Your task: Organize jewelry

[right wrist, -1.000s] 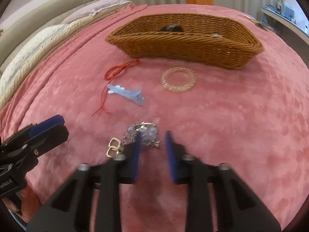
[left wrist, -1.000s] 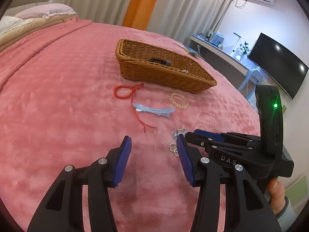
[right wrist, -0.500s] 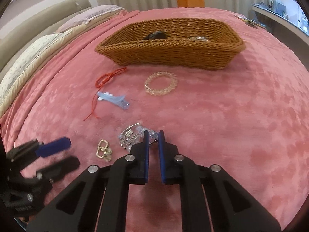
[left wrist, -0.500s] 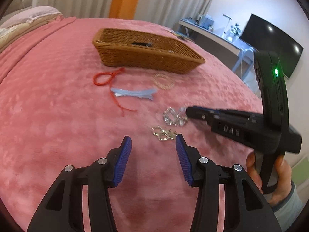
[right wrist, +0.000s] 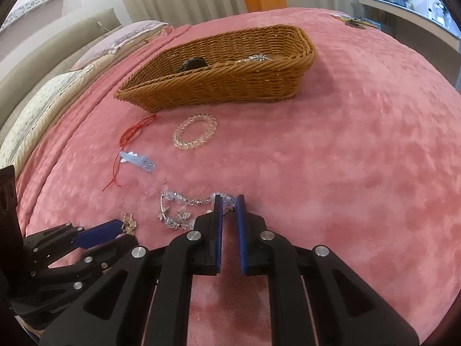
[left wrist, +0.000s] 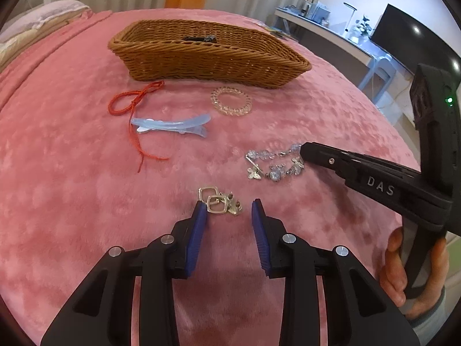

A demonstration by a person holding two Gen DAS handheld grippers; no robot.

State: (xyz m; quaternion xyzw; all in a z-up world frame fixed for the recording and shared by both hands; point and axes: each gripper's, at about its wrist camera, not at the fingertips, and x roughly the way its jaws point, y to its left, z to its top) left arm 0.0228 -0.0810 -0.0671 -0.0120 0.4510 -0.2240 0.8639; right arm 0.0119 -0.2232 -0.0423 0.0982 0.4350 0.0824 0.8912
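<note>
A wicker basket (left wrist: 207,54) stands on the pink bedspread with a dark item and a clear bead piece inside (right wrist: 253,57). In front lie a red cord (left wrist: 129,103), a blue hair clip (left wrist: 170,125), a clear bead bracelet (left wrist: 230,104), a crystal charm bracelet (left wrist: 270,163) and gold square earrings (left wrist: 219,201). My left gripper (left wrist: 229,206) is open around the earrings. My right gripper (right wrist: 229,200) is closed to a narrow gap on the crystal bracelet's end (right wrist: 222,197).
Pillows and a beige headboard (right wrist: 43,66) line the bed's left side. A desk (left wrist: 331,31) with a lamp and a dark monitor stands beyond the bed's right edge. Small items lie at the bed's far right corner (right wrist: 354,21).
My left gripper moved forward until its open fingers straddle the gold earrings. My right gripper narrowed and slid onto the crystal bracelet, which stretched out to the right.
</note>
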